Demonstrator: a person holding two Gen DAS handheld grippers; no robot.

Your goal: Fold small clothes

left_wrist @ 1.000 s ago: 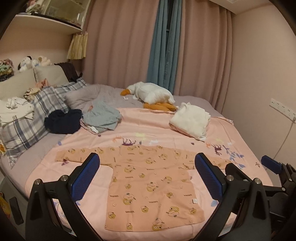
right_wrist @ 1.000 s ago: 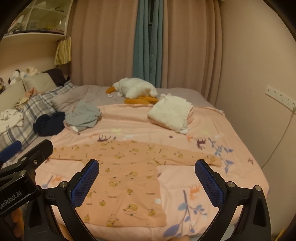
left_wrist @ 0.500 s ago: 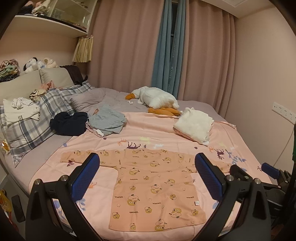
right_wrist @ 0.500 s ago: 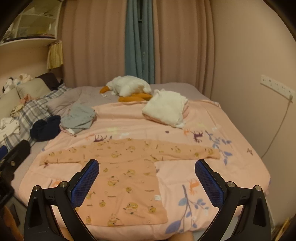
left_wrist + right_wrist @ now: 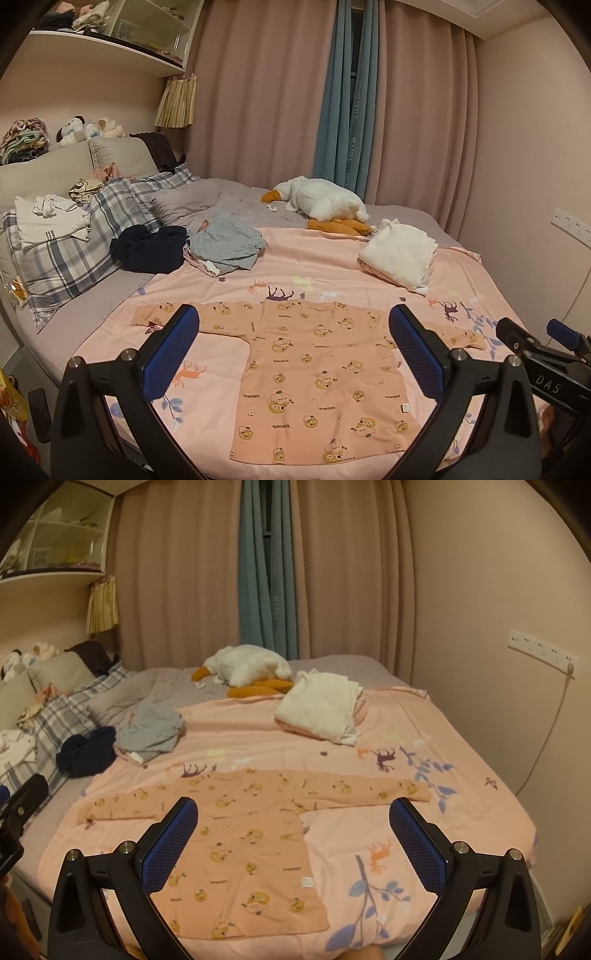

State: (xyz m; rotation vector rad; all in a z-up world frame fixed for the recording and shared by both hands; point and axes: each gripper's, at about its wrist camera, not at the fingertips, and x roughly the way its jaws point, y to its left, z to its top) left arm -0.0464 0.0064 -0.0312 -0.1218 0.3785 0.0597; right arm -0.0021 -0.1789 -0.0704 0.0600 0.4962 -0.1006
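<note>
- The left gripper (image 5: 293, 345), black-armed tongs with blue mesh pads, is hanging above the near edge of the bed with its jaws spread wide and nothing between them.
- The right gripper (image 5: 293, 829), tongs of the same build, is likewise gaping and carrying nothing; both are sitting clear of the cloth, which suggests no fold has begun.
- The small peach long-sleeved top with a cartoon-animal print (image 5: 314, 376) is lying flat on the pink animal-patterned bedspread (image 5: 325, 266), sleeves stretched out to either side and hem towards the cameras, probably spread this way so the sleeves can be turned in first.
- A folded cream-white garment pile (image 5: 399, 254) is resting further back on the right, apparently finished pieces put aside.
- A crumpled grey garment (image 5: 229, 245) and a dark navy bundle (image 5: 147, 249) are waiting near the plaid pillow (image 5: 70, 258), seemingly the unfolded stock.
- A white plush goose with orange feet (image 5: 325, 203) is lying by the curtains, well apart from the work.
</note>
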